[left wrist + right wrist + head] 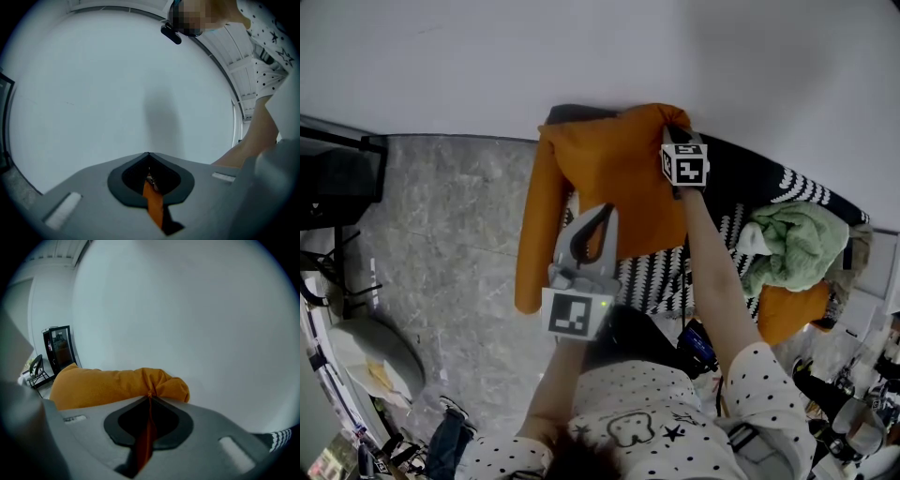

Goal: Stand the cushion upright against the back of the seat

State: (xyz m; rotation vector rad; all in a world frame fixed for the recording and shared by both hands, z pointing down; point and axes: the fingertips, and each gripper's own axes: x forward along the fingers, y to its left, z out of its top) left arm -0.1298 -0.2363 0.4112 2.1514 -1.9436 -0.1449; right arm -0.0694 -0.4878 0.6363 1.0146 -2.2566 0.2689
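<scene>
Pinching the lower edge of the soft orange cushion (619, 178) with the left gripper (149, 157), squeezed shut. Farther up, pinching its top corner with the right gripper (150, 397), shut too. Standing it up at the black-and-white striped seat (661, 281). Next, likely: lean it back, open 2 grippers.

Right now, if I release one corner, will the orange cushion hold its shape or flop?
Probably flops: the cushion bunches softly where the right gripper pinches its corner. Likely light: a thin fabric pinch in the left gripper helps carry it.
</scene>
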